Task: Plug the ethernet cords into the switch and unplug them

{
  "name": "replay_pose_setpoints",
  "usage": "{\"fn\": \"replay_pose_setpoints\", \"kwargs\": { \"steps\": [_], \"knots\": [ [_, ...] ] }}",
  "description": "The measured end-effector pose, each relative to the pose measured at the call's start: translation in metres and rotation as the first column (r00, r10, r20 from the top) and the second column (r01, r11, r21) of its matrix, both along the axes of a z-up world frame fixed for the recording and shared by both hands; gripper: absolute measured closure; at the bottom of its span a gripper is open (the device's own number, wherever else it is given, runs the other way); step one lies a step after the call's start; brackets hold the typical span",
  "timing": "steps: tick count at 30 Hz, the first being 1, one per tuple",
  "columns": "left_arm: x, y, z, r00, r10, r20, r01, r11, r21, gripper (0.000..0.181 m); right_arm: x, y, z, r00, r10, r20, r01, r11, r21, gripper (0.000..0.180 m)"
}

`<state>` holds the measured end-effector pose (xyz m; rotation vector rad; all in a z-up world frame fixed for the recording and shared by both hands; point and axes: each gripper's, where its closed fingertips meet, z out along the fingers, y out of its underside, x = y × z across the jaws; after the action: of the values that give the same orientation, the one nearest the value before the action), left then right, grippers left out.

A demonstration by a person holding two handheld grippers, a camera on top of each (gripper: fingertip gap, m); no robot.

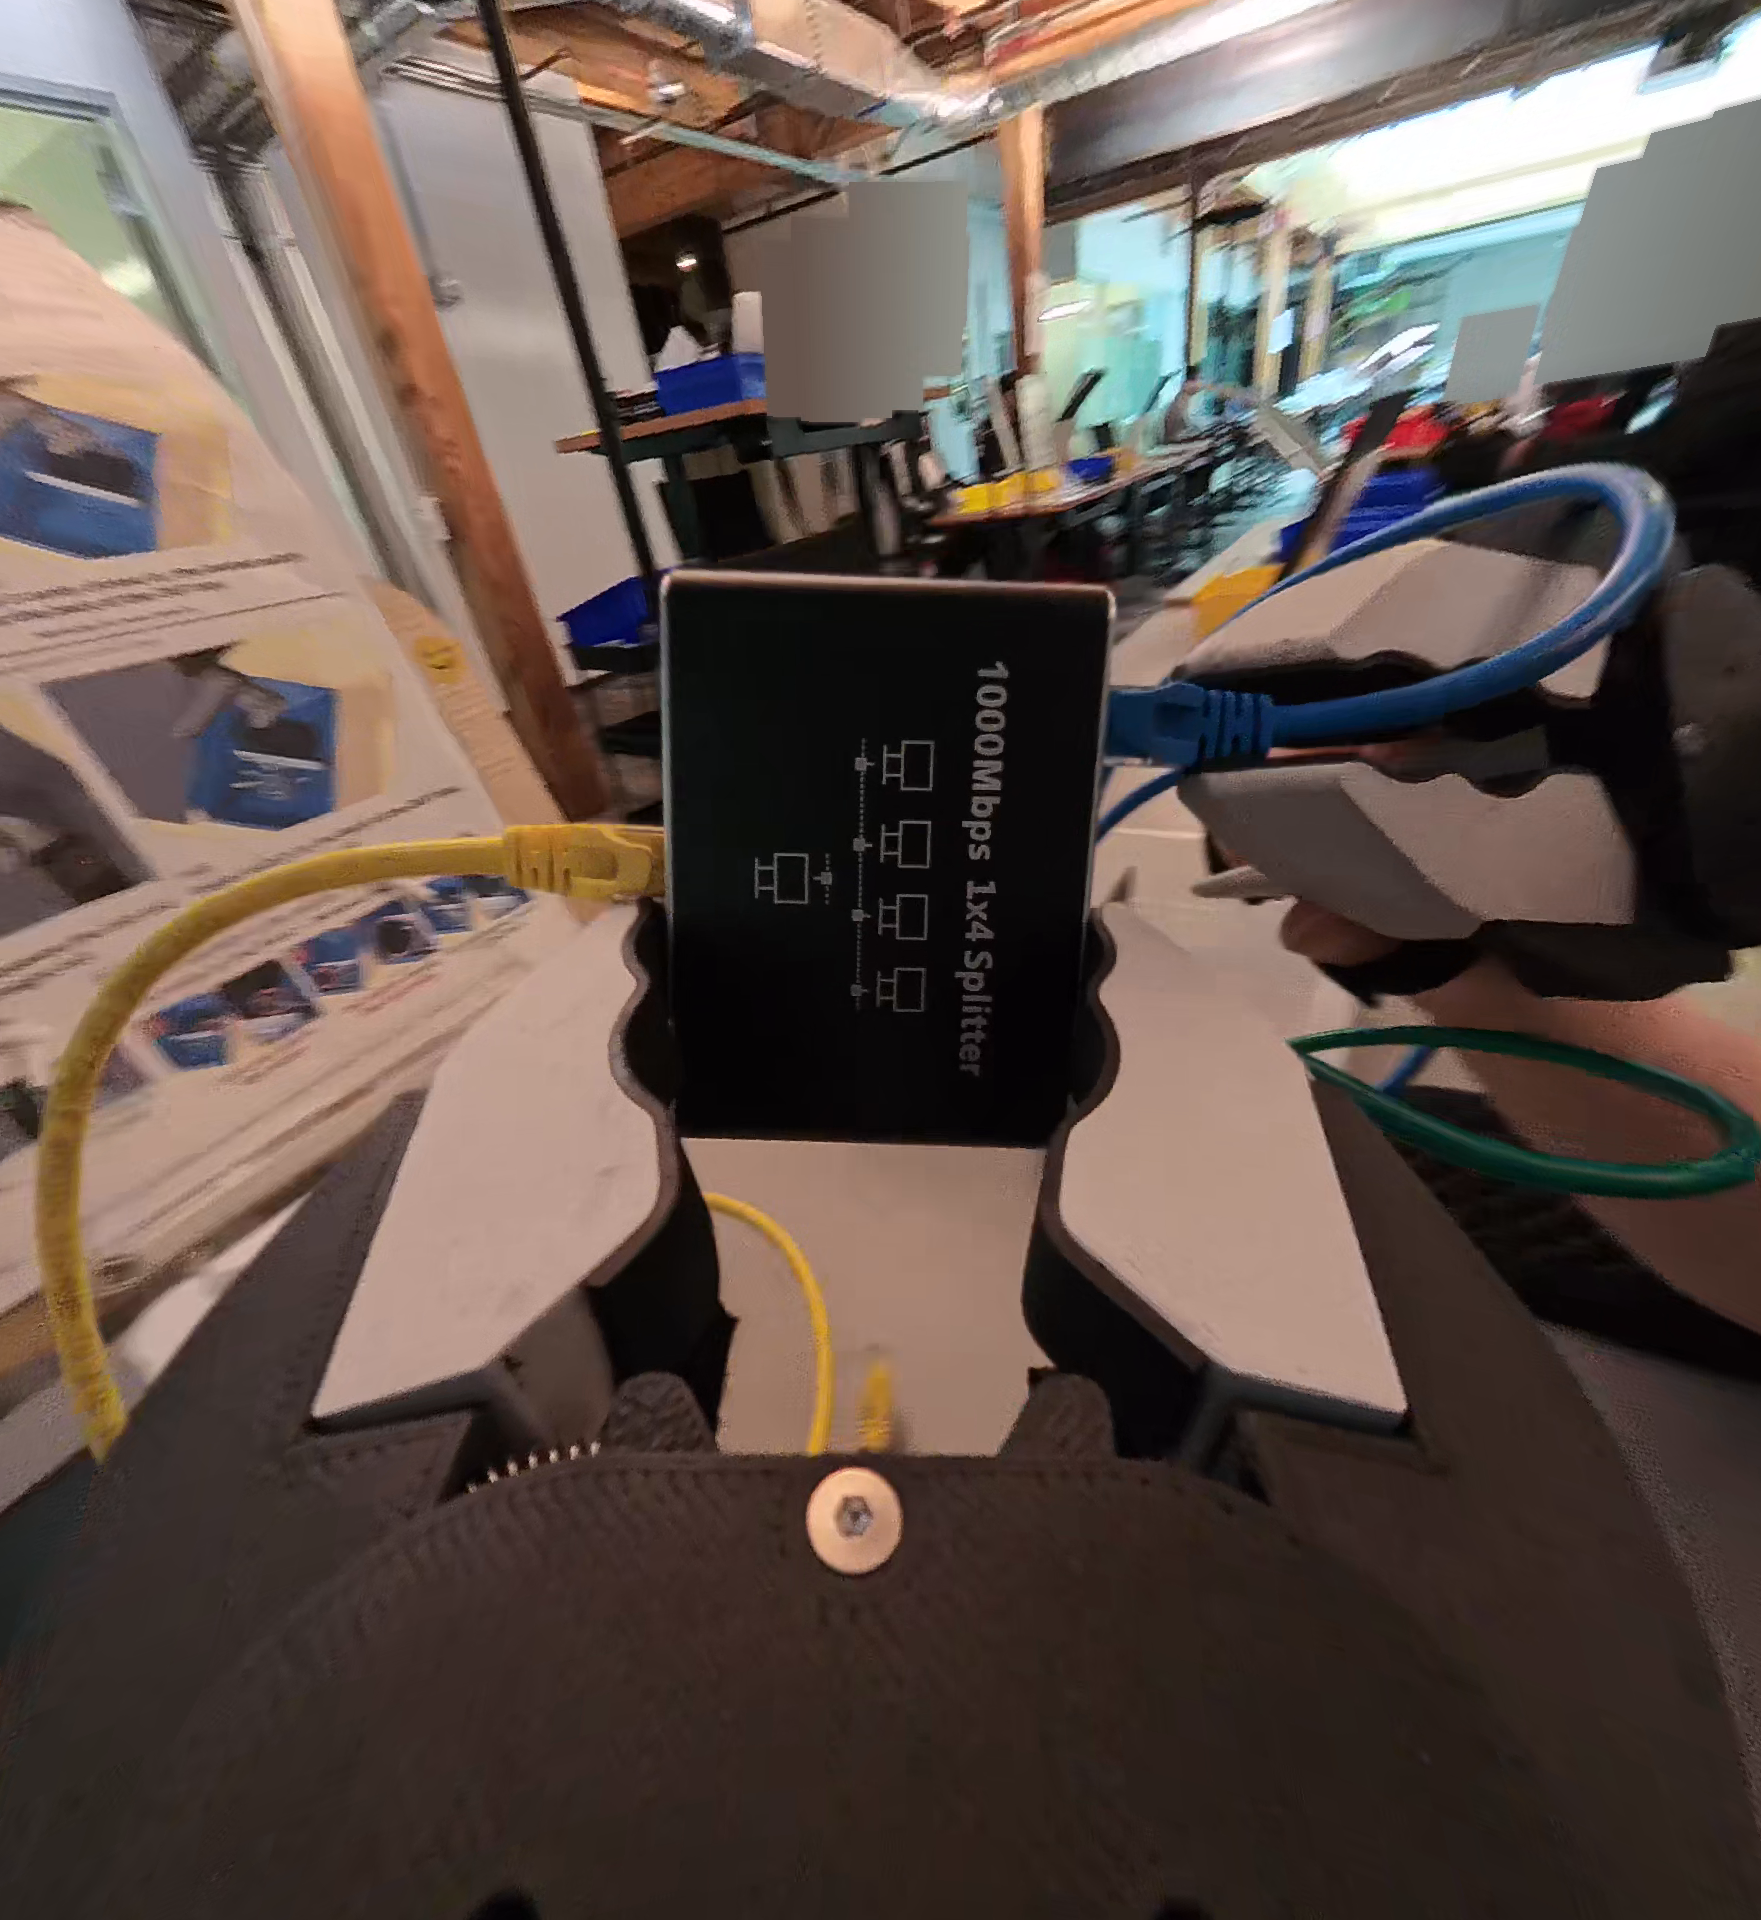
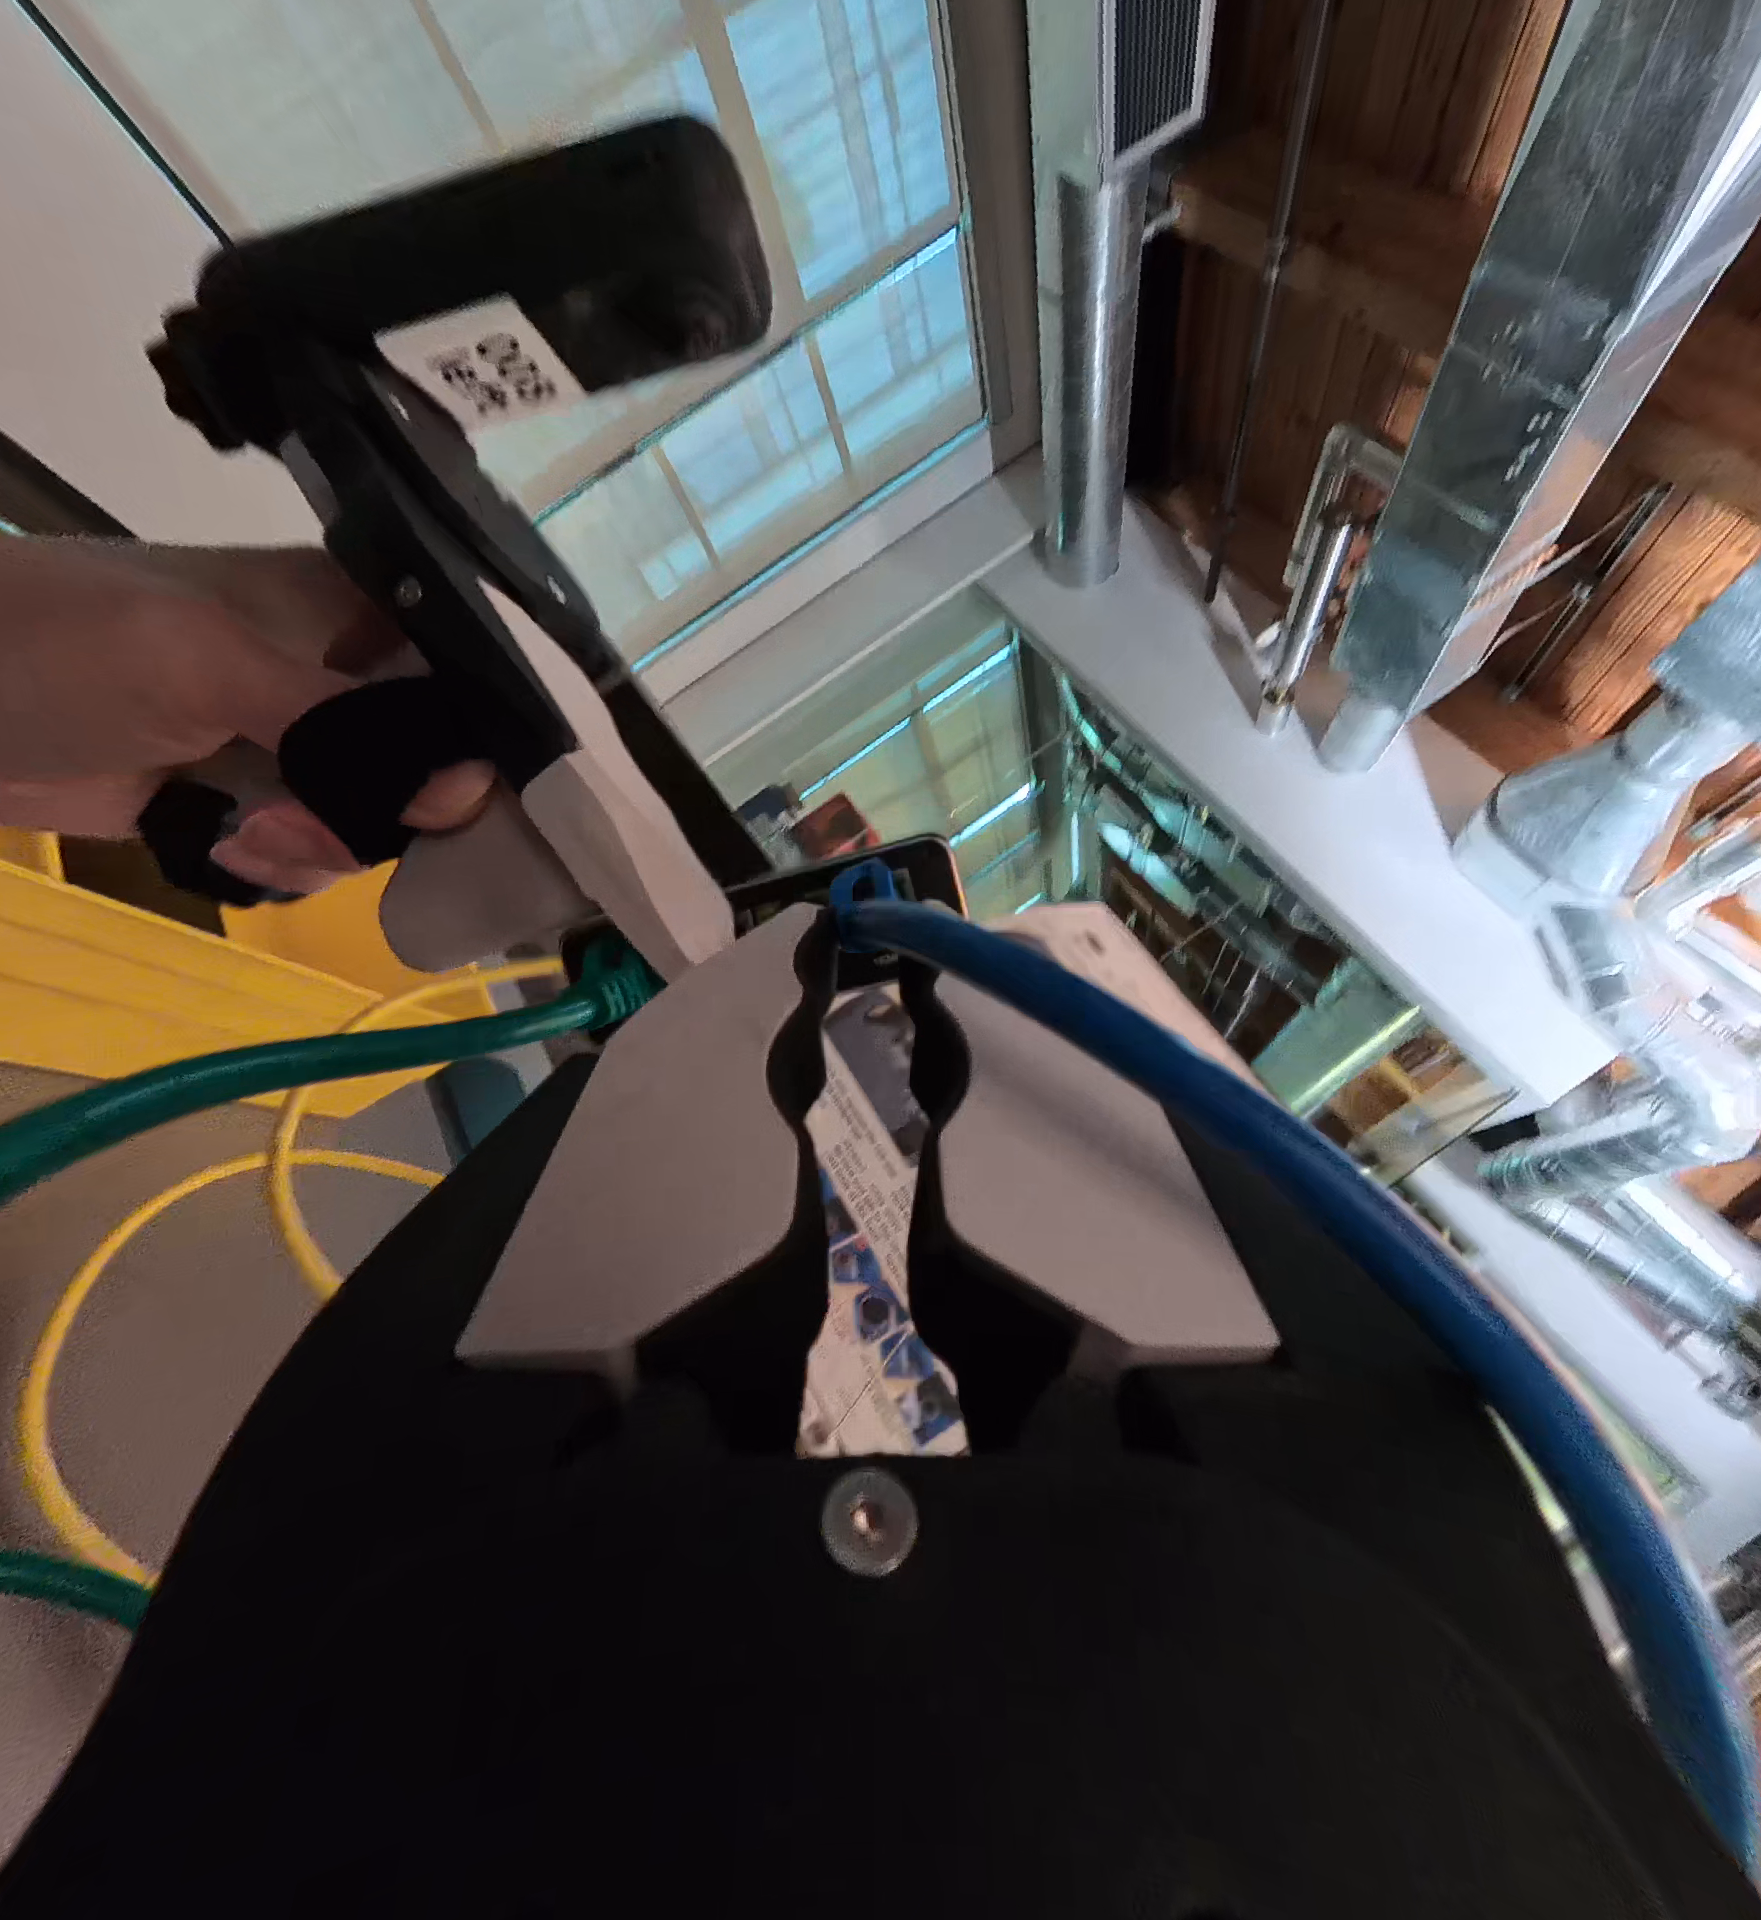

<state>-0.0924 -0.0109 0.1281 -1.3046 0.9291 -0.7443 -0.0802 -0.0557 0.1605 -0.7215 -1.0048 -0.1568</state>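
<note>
1. At the centre of the left wrist view, the left gripper (image 1: 881,1023) is clamped on the flat black rectangular switch box (image 1: 881,831), holding it upright and clear of the table, apparently to steady it against cord forces.
2. From the right of that frame, the right gripper (image 1: 1260,743) is closed on the blue ethernet cord (image 1: 1208,724) just behind its plug, which sits at the switch's right edge; whether it is fully seated I cannot tell.
3. A yellow ethernet cord (image 1: 564,857) sits plugged in at the switch's left edge.
4. At left centre of the right wrist view, a green ethernet cord (image 2: 606,992) also meets the switch.
5. Gripping near the plug likely gives control for pushing or pulling.
</note>
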Motion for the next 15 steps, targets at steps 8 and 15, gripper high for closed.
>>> {"fn": "replay_pose_setpoints", "kwargs": {
  "steps": [8,15],
  "knots": [
    [-0.049,0.047,0.002,0.979,0.198,-0.044,-0.199,0.98,-0.016,0.107,-0.006,0.019,-0.024,0.989,-0.068,0.132,0.104,0.953,-0.285,0.168],
    [-0.059,0.066,-0.02,0.892,0.352,-0.284,-0.279,0.922,0.267,0.106,-0.009,-0.037,0.013,0.978,0.2,-0.06,-0.208,0.922,-0.326,0.175]
  ]
}}
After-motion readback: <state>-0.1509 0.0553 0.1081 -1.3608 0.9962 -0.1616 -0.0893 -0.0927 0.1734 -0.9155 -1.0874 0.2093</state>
